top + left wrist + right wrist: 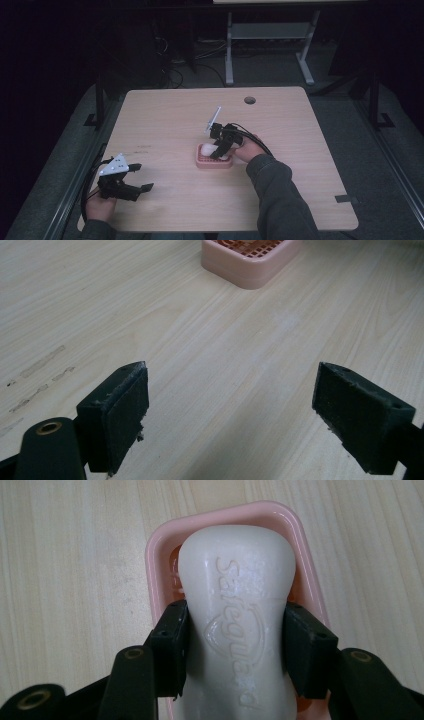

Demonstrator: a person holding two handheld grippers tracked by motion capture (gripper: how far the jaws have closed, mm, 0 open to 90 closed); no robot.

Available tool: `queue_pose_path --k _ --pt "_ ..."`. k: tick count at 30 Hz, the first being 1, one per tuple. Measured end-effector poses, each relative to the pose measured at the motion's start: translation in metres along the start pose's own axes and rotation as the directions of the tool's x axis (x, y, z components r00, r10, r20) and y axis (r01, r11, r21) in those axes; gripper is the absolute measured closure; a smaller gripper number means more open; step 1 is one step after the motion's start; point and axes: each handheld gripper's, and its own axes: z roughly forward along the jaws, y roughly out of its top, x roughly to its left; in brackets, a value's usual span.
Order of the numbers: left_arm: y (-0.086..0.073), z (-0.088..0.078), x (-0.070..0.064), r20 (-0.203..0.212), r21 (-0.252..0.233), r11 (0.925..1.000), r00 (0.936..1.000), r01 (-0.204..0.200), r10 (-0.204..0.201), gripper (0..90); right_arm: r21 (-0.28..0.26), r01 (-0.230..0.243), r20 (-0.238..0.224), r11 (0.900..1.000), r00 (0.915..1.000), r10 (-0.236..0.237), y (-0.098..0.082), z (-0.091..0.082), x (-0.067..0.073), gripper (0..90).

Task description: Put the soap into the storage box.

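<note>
The right gripper (235, 645) is clamped on a white Safeguard soap bar (240, 610), pads pressing its two long sides, with the pink soap dish (160, 545) directly beneath and ahead of the jaws. The step in hand looks like seating the bar in the dish, or lifting it out; I cannot tell which. Either way the next move calls for keeping the bar level between the rims. The left gripper (137, 177) rests wide open and empty on the bench (165, 110), the dish well ahead of it.
</note>
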Motion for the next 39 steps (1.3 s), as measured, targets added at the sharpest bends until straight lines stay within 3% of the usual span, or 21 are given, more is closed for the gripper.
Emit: queue_pose_path --k 39 --pt "0.0002 0.0000 0.0001 0.001 0.001 1.0000 1.0000 -0.001 0.001 14.8 0.017 -0.001 0.004 1.000 1.0000 0.001 -0.0002 0.0073 -0.0016 48.5"
